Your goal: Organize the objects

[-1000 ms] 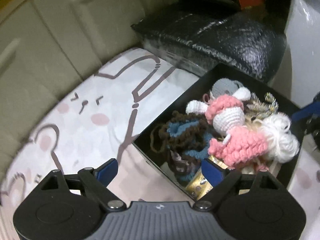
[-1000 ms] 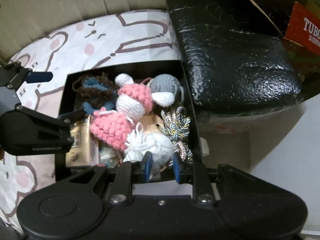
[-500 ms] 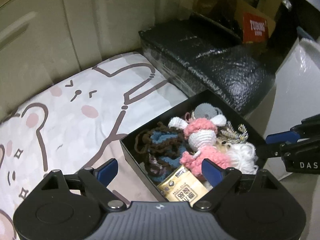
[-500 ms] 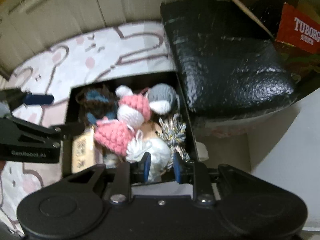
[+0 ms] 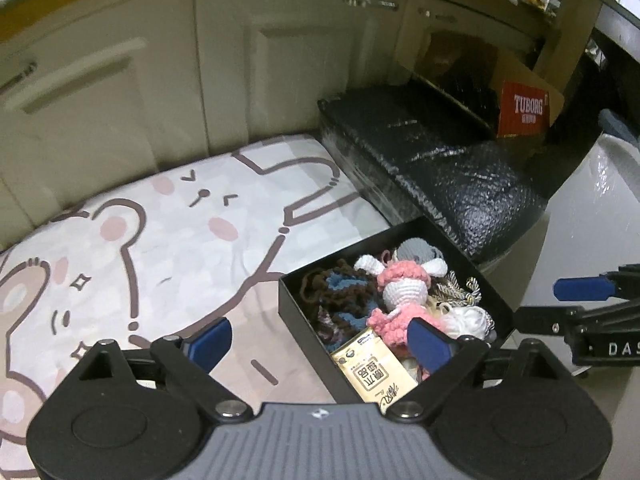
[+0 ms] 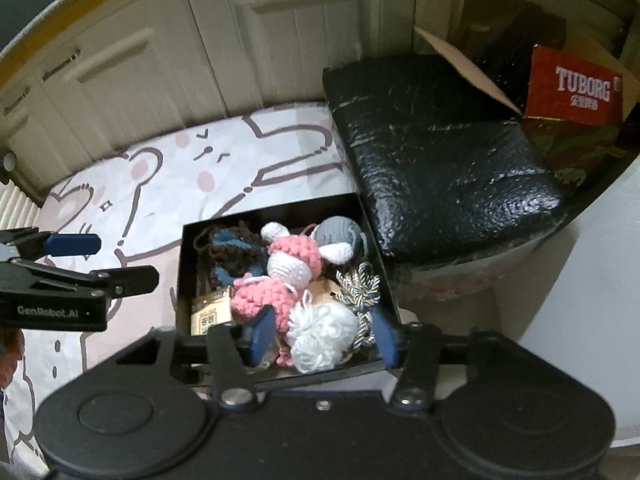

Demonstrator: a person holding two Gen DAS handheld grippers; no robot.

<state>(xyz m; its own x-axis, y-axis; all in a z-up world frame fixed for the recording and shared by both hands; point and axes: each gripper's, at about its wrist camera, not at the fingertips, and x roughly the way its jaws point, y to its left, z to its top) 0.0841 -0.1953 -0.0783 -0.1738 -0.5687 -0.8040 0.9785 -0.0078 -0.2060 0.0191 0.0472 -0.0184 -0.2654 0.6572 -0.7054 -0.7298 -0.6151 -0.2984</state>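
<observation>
Here, left gripper [image 5: 320, 338] jaws wide, right gripper [image 6: 320, 336] jaws apart, both empty

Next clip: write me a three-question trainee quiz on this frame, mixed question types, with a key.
1. True or false: the black box is empty.
2. The right gripper is: A) shut on the white pompom; B) open; C) out of view.
3. Fill in: the box sits on a cloth printed with cartoon ____.

Key: 1 false, it holds a pink crochet doll and more; 2 B; 3 bears.
</observation>
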